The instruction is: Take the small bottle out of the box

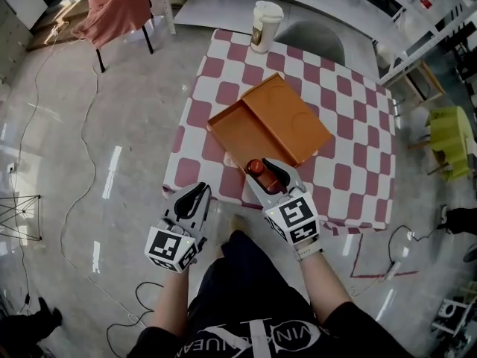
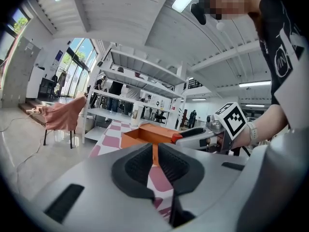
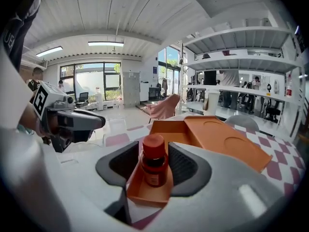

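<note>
- The right tongs (image 3: 153, 154) are clenching on the small bottle (image 3: 154, 170), their dark pads pressing against either side of it just below its red cap
- The bottle is standing upright directly between those tongs, with its base down in the near end of the orange box (image 3: 170, 129); I cannot tell whether the base is touching the box floor or just clearing it
- The rest of the box is stretching away ahead of the right tongs, and its open lid (image 3: 227, 144) is lying flat ahead and to their right on the checked surface (image 1: 350, 125)
- The left tongs (image 2: 154, 152) are resting closed, with only a sliver of gap and nothing between them; they are hanging off the near edge of the surface, to the left of the right tongs
- Judging from this, the grasp is made and the lifting-out step is in hand
- The next move is calling for a straight upward pull, holding the bottle upright until its base is clearing the low box wall beneath the right tongs, then carrying it out beyond that wall
- The light box is likely to be dragged along if the bottle catches the wall; the left tongs are free for steadying it
</note>
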Available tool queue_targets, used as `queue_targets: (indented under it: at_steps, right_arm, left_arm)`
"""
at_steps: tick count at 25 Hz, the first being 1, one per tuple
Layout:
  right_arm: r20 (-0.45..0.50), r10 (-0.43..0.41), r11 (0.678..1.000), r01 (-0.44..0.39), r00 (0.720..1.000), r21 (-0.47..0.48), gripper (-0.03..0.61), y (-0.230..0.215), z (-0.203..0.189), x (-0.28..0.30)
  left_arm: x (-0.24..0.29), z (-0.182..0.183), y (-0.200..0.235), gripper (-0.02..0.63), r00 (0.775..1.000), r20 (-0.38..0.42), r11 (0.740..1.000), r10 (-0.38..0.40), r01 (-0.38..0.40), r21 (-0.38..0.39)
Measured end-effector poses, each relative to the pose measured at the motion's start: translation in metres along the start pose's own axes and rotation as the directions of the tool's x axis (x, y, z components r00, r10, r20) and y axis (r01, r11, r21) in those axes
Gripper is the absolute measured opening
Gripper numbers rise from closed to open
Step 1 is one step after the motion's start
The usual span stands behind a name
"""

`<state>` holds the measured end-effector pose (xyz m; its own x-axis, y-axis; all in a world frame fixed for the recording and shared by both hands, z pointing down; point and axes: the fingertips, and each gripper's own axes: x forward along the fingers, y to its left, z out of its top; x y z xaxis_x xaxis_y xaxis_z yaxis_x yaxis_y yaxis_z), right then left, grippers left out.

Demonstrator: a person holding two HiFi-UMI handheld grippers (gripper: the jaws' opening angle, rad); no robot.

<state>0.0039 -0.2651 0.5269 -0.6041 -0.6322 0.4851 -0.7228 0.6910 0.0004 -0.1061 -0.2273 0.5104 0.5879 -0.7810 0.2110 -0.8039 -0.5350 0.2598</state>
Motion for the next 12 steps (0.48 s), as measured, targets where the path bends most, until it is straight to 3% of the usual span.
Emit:
queue_targets:
  at_steps: [12]
  right_arm:
    - [0.006,-0.011,1.000,0.011,1.000,0.004,0.167,-0.0033,-0.0024,0.0057]
  left_arm:
    - [-0.0081,-0.0044,0.0073,0.035,0.999,0.000,0.999,0.033,-0.033,-0.025]
